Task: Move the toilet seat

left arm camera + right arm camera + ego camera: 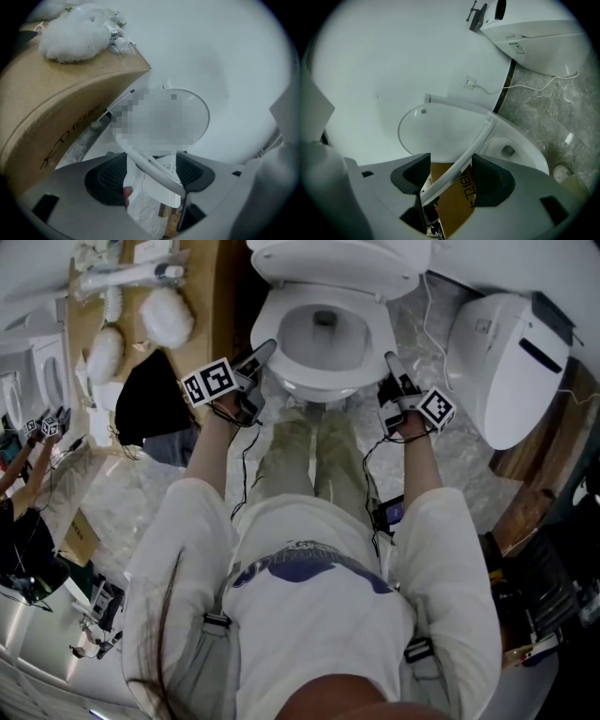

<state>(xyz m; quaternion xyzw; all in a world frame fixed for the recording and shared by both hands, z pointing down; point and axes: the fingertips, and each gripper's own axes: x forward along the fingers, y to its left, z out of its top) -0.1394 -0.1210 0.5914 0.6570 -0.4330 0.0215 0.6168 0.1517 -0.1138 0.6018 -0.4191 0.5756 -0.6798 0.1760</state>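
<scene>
The white toilet seat (323,382) rings the bowl in front of the person in the head view, and the lid (337,263) stands up behind it. My left gripper (265,351) holds the seat's left side and my right gripper (390,360) its right side. In the left gripper view the seat's rim (140,161) runs slantwise between the jaws of the left gripper (150,171), which are shut on it. In the right gripper view the rim (464,159) crosses the right gripper (451,173) the same way, gripped and tilted up off the bowl (511,150).
A cardboard box (141,334) with white fluffy bundles (75,33) stands left of the toilet, with a black bag (150,399) beside it. A second white seat unit (506,362) lies on the marble floor (548,117) at the right, trailing a cable (525,86). Another person's arms (33,460) show at the far left.
</scene>
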